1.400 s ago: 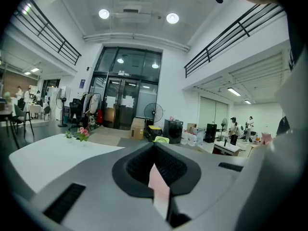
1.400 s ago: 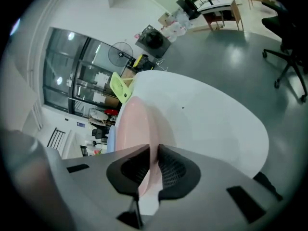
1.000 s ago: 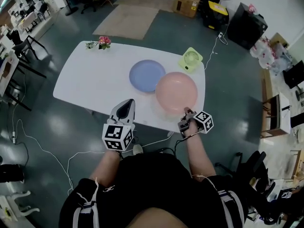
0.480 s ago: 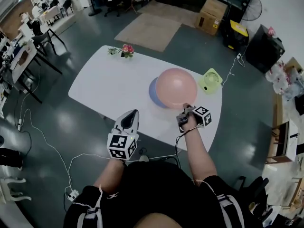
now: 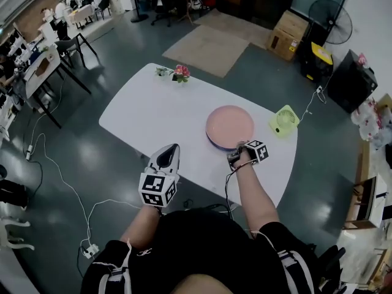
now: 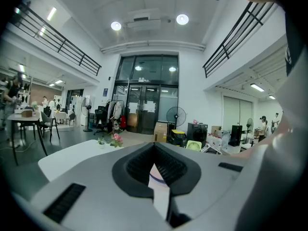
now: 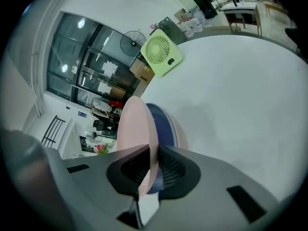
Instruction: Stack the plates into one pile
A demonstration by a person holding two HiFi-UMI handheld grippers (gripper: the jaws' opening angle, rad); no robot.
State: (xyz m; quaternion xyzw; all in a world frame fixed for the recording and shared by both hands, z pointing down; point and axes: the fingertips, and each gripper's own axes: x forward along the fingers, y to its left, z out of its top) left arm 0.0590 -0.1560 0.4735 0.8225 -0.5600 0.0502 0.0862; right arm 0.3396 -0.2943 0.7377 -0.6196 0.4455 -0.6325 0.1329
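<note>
A pink plate (image 5: 229,126) lies over a blue plate (image 5: 212,141) on the white table (image 5: 153,109), and only the blue plate's near edge shows under it. My right gripper (image 5: 234,156) is shut on the pink plate's near rim. In the right gripper view the pink plate (image 7: 137,129) runs edge-on between the jaws of the right gripper (image 7: 153,150), with the blue plate (image 7: 162,126) right beneath it. My left gripper (image 5: 170,149) hovers off the table's near edge, shut and holding nothing. In its own view the left gripper (image 6: 154,146) points level across the table.
A small green fan (image 5: 284,120) stands on the table just right of the plates, also the fan (image 7: 161,54) in the right gripper view. A little flower pot (image 5: 179,72) sits at the table's far edge. Cables trail on the floor near the person's feet.
The pink plate, held by the right gripper, has travelled left from beside the blue plate to on top of it. The left gripper drifted along the table's near edge.
</note>
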